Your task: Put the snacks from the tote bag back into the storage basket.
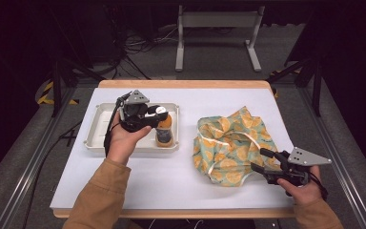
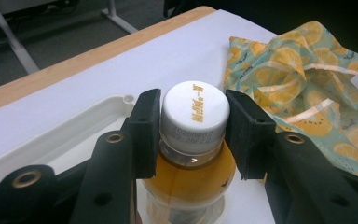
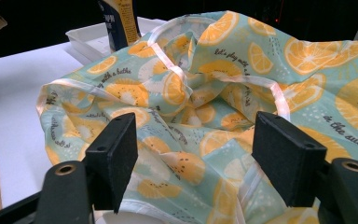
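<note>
OK, I see white tray (image 1: 97,136) centre-left, lemon-print bag (image 1: 233,143) right; left gripper (image 2: 193,135) pinching orange, white-capped bottle (image 2: 193,158), right gripper (image 3: 193,158) spread.

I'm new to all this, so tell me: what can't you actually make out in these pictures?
- Bottle: its base, cut off by the left gripper view's bottom edge; the cap print is too small to read.
- Bag: anything inside, hidden by its folds.
- Tray: its middle, covered in the high view by the left gripper.

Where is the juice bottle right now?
The bottle stands in the white tray at the table's left, between the left gripper's jaws; the bag lies to its right.
</note>
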`<state>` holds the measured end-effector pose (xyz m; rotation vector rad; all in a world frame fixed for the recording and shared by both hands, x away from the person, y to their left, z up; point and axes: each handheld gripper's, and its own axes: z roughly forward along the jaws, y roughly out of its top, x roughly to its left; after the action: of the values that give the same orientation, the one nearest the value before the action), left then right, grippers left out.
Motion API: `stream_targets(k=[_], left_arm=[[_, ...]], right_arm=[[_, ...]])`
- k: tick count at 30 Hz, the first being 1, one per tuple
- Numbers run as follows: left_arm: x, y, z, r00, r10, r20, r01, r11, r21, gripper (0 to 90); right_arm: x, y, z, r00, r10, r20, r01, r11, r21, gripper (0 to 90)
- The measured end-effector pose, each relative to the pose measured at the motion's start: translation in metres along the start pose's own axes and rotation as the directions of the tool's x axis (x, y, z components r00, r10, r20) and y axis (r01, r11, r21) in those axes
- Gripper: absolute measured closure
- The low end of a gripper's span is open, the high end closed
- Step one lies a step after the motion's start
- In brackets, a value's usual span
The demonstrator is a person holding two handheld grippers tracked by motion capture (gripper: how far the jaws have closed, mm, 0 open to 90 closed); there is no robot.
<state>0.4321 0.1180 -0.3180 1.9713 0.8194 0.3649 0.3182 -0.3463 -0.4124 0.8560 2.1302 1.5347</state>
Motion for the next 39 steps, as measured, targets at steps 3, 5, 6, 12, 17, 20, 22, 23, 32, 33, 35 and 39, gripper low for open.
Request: stream_targets(k=[3,5,6,12,17,20,22,23,32,33,35,39], left_arm=[[0.000,-0.002,0.001,1.0000,-0.001,0.007,0.001,1.0000,0.009,58.3],[0.000,-0.003,0.001,0.9999,-0.005,0.010,0.005,1.0000,0.008,58.3],[0.000,-0.003,0.001,0.9999,-0.003,0.011,0.003,0.9999,0.011,58.3],[-0.001,-0.007,0.003,0.9999,-0.010,0.014,0.009,0.9995,0.029,58.2],[-0.002,-0.009,0.003,0.9996,-0.009,0.025,0.008,0.9996,0.029,58.1],[-0.002,-0.009,0.003,0.9994,-0.015,0.032,0.014,0.9996,0.026,58.0],[-0.002,-0.009,0.002,0.9994,-0.010,0.034,0.010,0.9999,0.010,56.2],[-0.003,-0.009,0.000,0.9992,-0.011,0.038,0.011,0.9999,-0.003,54.1],[-0.007,-0.005,-0.007,0.9980,0.013,0.062,-0.010,0.9984,-0.056,33.3],[-0.008,-0.004,-0.009,0.9973,0.003,0.073,0.002,0.9981,-0.061,31.5],[-0.010,-0.002,-0.013,0.9968,0.014,0.078,-0.009,0.9974,-0.072,28.1],[-0.014,0.000,-0.022,0.9952,0.029,0.093,-0.020,0.9954,-0.094,20.0]], right_arm=[[0.000,0.000,0.000,1.0000,0.000,-0.001,0.000,1.000,0.001,31.7],[0.000,0.000,0.000,1.0000,0.000,-0.001,0.000,1.000,0.001,31.6],[0.000,0.000,0.001,1.0000,0.000,-0.001,0.000,1.000,0.000,31.6],[0.000,0.000,0.001,1.0000,0.001,0.000,-0.001,1.000,0.000,31.5],[0.000,0.000,0.001,1.0000,0.001,-0.001,-0.001,1.000,0.002,31.3],[0.000,0.000,0.001,1.0000,0.001,-0.002,-0.001,1.000,0.001,31.3],[0.000,0.000,0.001,1.0000,0.000,-0.001,0.000,1.000,0.001,31.2],[0.000,0.000,0.001,1.0000,0.000,-0.001,0.000,1.000,0.000,31.1],[0.001,0.000,0.002,1.0000,0.000,-0.002,0.000,1.000,0.000,30.4],[0.001,0.000,0.002,1.0000,-0.001,-0.002,0.001,1.000,0.001,30.4],[0.001,0.000,0.002,1.0000,-0.001,-0.002,0.001,1.000,0.001,30.2],[0.001,0.000,0.002,1.0000,-0.001,-0.001,0.001,1.000,0.002,30.1]])
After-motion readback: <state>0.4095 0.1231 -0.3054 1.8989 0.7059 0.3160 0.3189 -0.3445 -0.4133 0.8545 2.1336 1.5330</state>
